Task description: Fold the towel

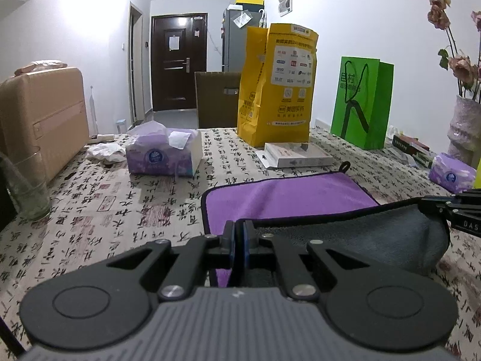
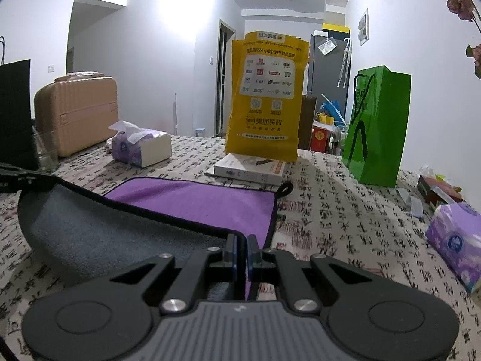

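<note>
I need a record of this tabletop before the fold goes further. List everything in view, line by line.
towel: one, purple face, grey underside, black trim; flat on table, near edge lifted
tablecloth: one, cream with black calligraphy; covers table
tissue packs: two, purple; one far left, one at right
yellow paper bag: one; upright behind towel
flat white box: one; at yellow bag's foot
green paper bag: one; upright, right of yellow bag
glass: one, clear; left edge
suitcase: one, tan; beyond table, left
vase of dried flowers: one; far right
left gripper: black, shut on towel's near left corner
right gripper: black, shut on near right corner
</note>
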Available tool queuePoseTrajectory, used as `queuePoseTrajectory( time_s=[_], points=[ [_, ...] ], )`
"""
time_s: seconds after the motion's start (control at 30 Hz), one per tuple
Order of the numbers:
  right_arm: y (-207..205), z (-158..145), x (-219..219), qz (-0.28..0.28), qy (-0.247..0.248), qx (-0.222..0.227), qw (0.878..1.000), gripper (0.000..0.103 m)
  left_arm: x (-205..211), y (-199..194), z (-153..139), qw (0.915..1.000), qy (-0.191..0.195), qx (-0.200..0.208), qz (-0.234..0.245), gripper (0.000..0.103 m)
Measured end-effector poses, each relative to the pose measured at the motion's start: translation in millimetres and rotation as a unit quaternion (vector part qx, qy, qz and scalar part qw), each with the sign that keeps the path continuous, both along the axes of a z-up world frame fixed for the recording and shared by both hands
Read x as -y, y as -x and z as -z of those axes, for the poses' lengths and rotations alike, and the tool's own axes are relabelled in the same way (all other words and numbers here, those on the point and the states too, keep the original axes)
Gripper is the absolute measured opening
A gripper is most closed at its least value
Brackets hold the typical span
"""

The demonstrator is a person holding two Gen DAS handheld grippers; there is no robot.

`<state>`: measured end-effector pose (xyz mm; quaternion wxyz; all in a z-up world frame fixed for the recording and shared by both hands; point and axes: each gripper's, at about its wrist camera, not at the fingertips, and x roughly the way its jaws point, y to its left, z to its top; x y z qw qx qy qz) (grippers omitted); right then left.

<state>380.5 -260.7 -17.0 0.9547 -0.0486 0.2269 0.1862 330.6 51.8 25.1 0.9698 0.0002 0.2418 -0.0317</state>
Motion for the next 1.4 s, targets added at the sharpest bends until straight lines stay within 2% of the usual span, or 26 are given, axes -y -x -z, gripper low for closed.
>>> queuePoseTrajectory(
  time_s=[0.3,0.6,1.03,1.2,1.4],
  points=[
    [-29.4,-3.1,-3.6,-0.002,0.010,0.008,1.000,0.006,-5.3,-42.9,-7.3,0.9999,-0.003,-0.007,0.009,0.006],
    [-80.7,-11.3,-8.7,-0.006,0.006,0.005,1.000,0.006,-16.5,-99.9,-9.5,0.9996,0.000,-0.024,0.013,0.006],
    [-168.4,0.7,-25.8,-0.003,0.007,-0.036,0.999,0.006,-32.6,-188.4,13.6,0.9972,0.015,-0.072,0.006,0.006],
    [-191.9,17.1,-33.0,0.001,0.021,-0.059,0.998,0.006,-32.4,-207.6,31.6,0.9957,0.009,-0.093,0.003,0.006],
    [-204.8,34.2,-39.8,0.009,0.030,-0.077,0.997,0.008,-35.1,-213.2,45.3,0.9934,0.006,-0.115,0.004,0.009]
  ],
)
